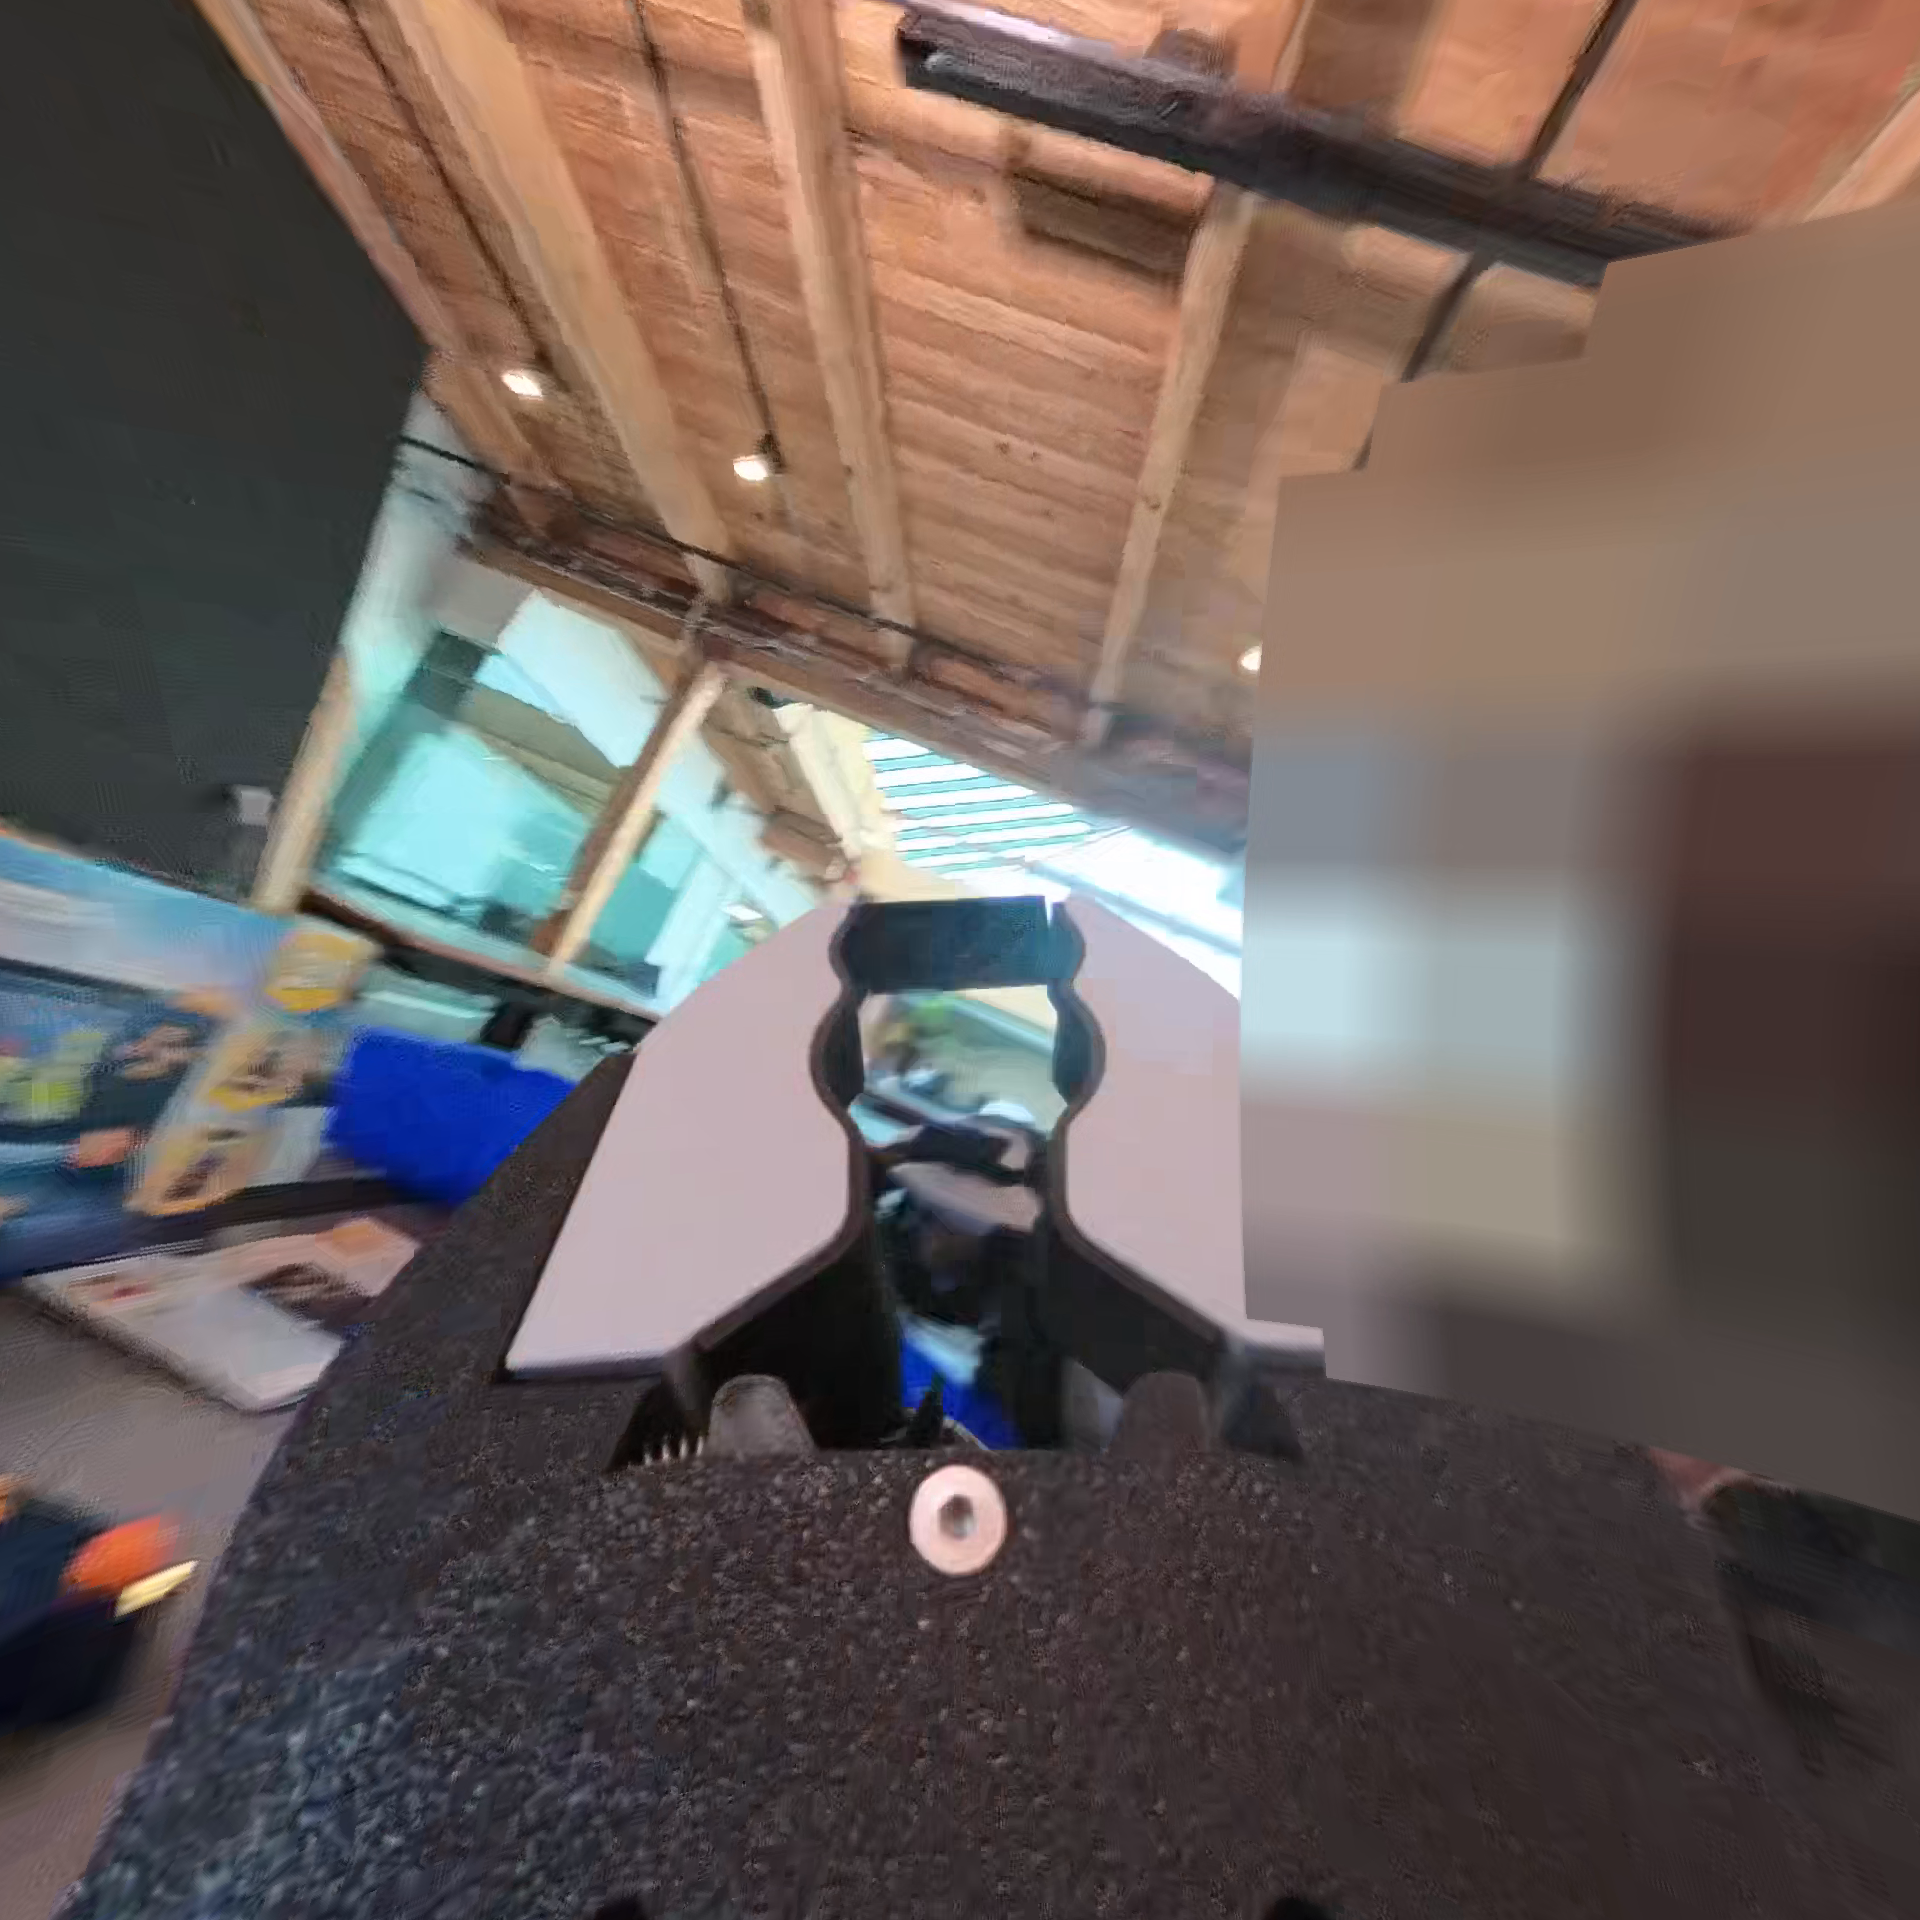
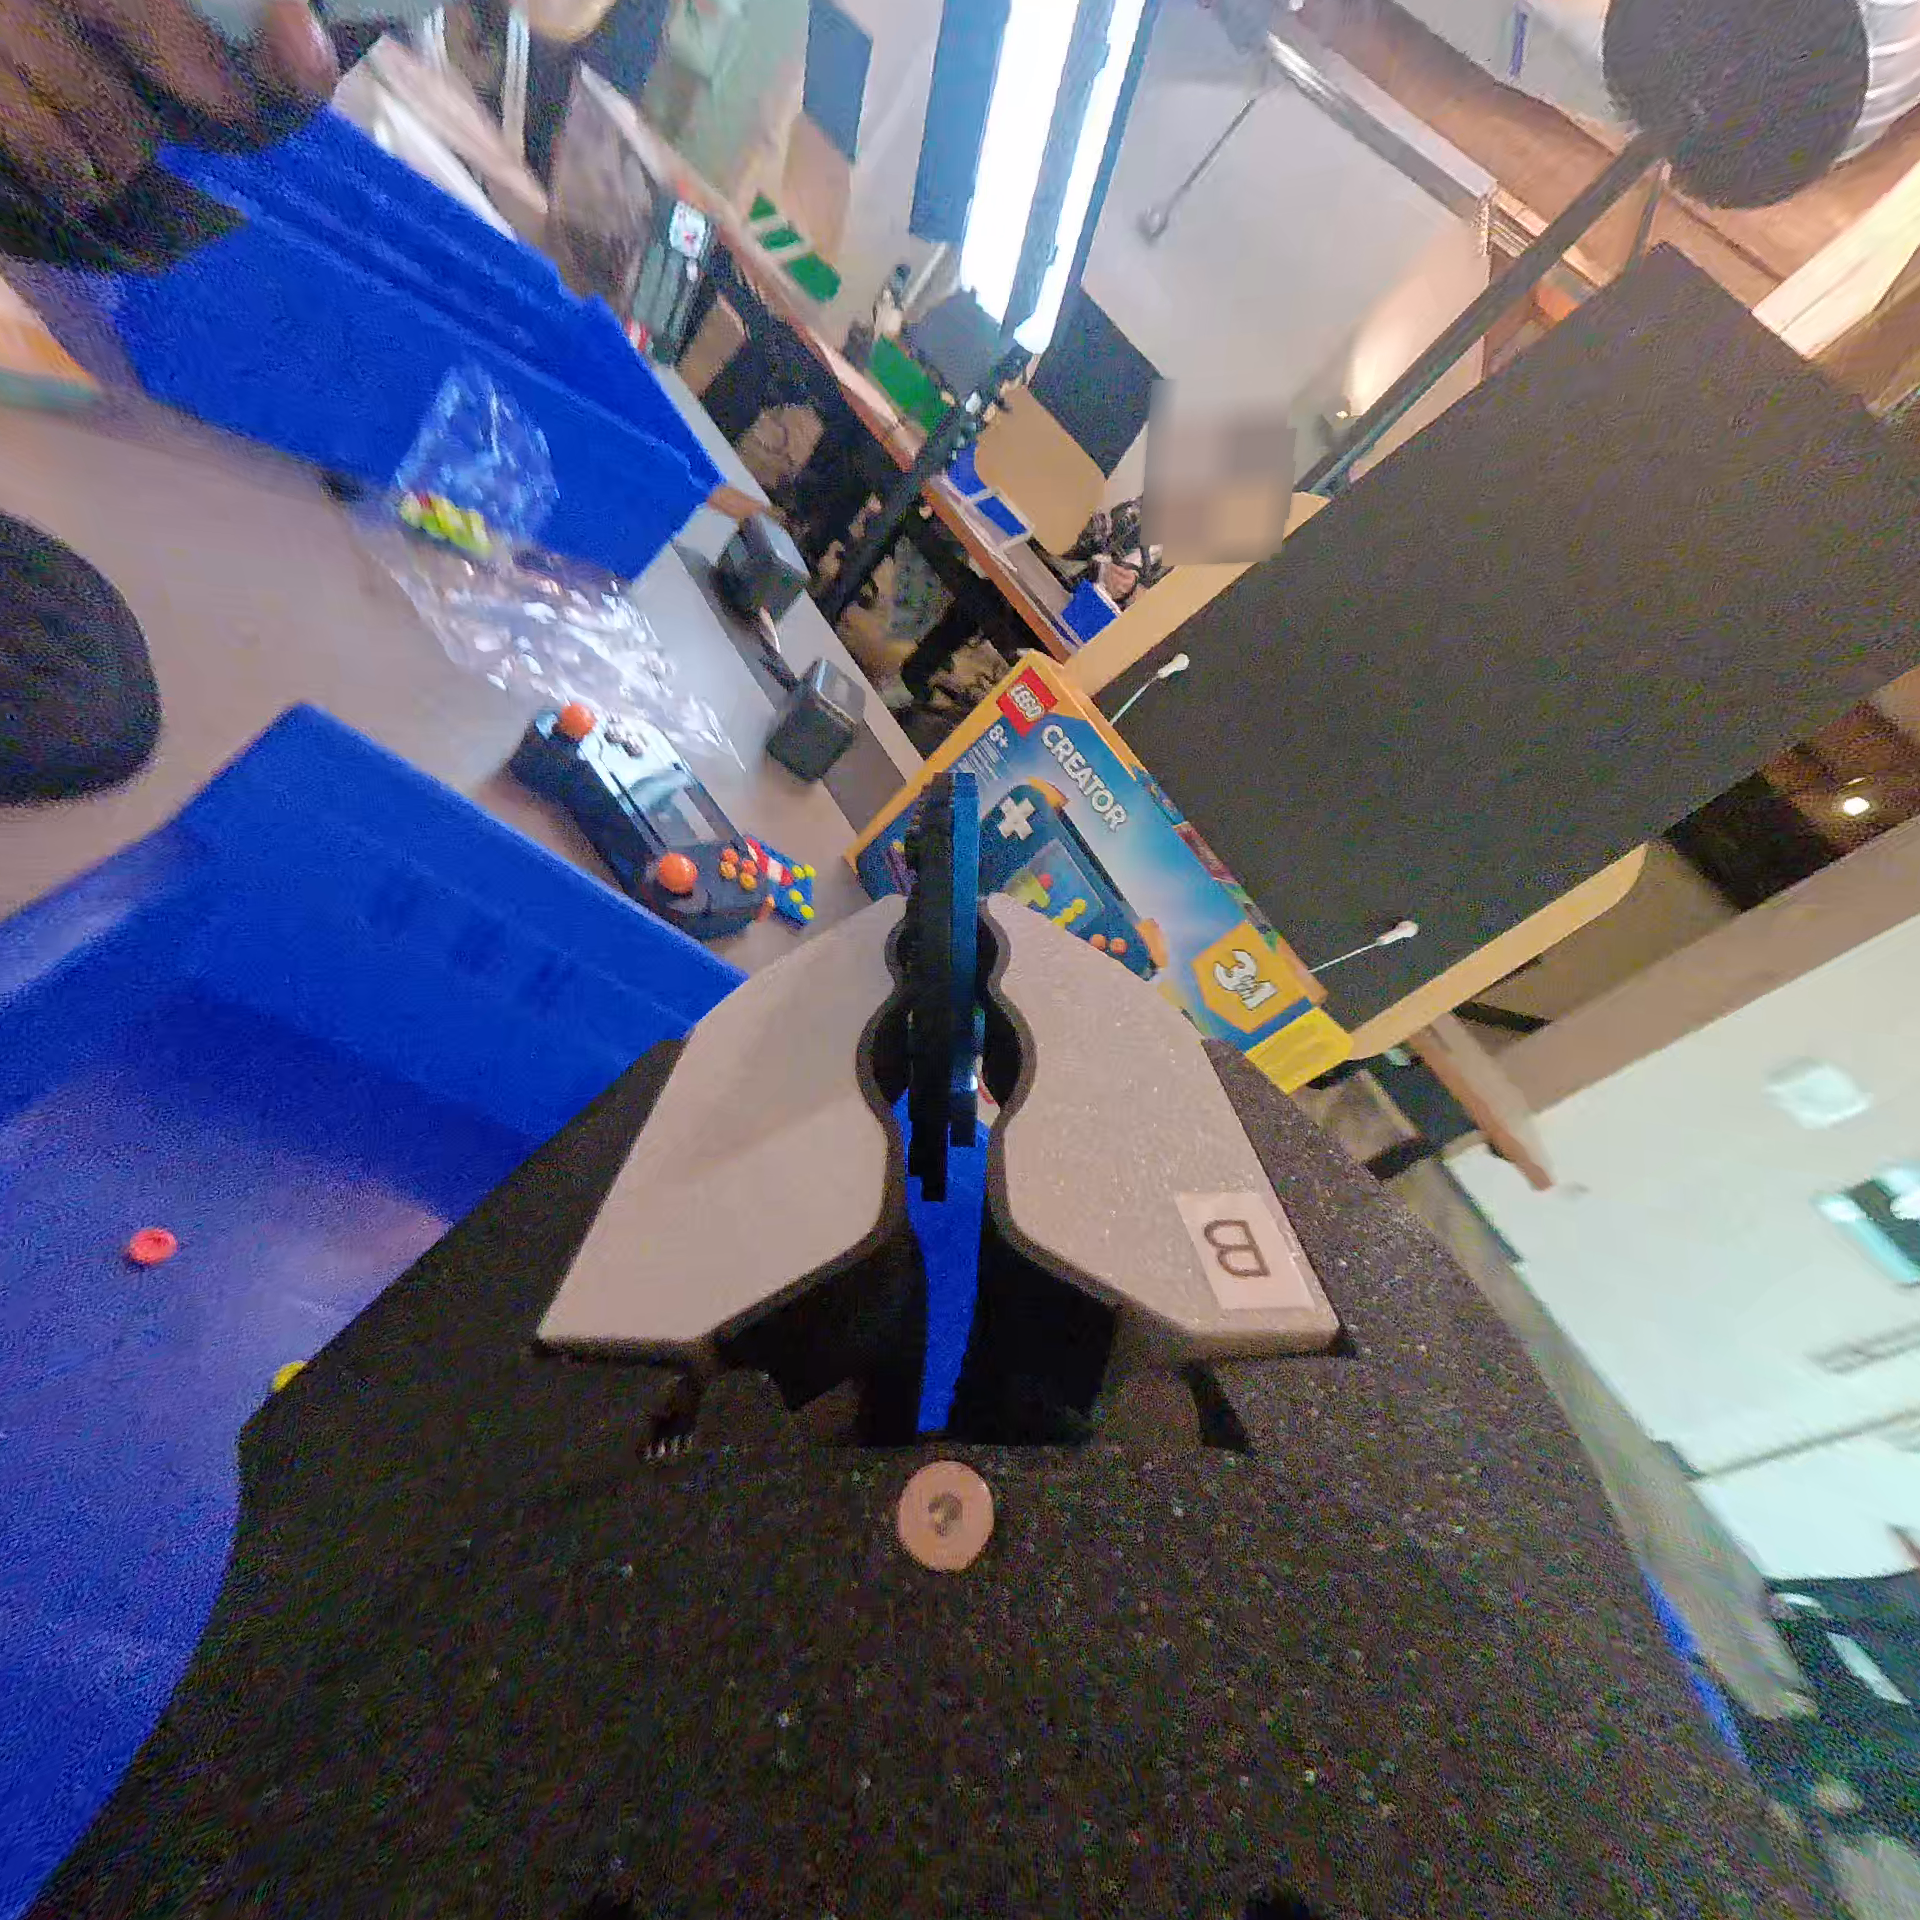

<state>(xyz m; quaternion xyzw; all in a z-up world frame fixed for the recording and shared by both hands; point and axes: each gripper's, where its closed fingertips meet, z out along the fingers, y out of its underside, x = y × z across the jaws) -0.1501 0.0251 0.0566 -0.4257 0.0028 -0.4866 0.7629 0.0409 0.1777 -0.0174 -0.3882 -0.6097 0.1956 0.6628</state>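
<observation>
My left gripper (image 1: 956,945) is tilted up toward the ceiling and is shut on a small flat black piece (image 1: 951,940) that spans the gap between its fingertips. My right gripper (image 2: 940,940) is shut on a thin blue and black brick plate (image 2: 943,914), held edge-on and sticking out past the tips. Beyond it on the grey table (image 2: 239,603) stands a dark blue brick model with orange knobs (image 2: 665,821). The picture box of the toy set (image 2: 1101,873) leans just behind the right gripper's tips.
Blue bins stand at left (image 2: 312,997) and far left (image 2: 395,312); one small red piece (image 2: 152,1245) lies in the near bin. A clear plastic bag (image 2: 530,613) and two small dark blocks (image 2: 816,717) lie on the table. A black panel (image 2: 1507,644) stands at right. The left wrist view shows the toy box (image 1: 187,1060), a booklet (image 1: 229,1309) and a blue bin (image 1: 436,1112). One gripper's finger ends stand about 25 centimeters off the other's.
</observation>
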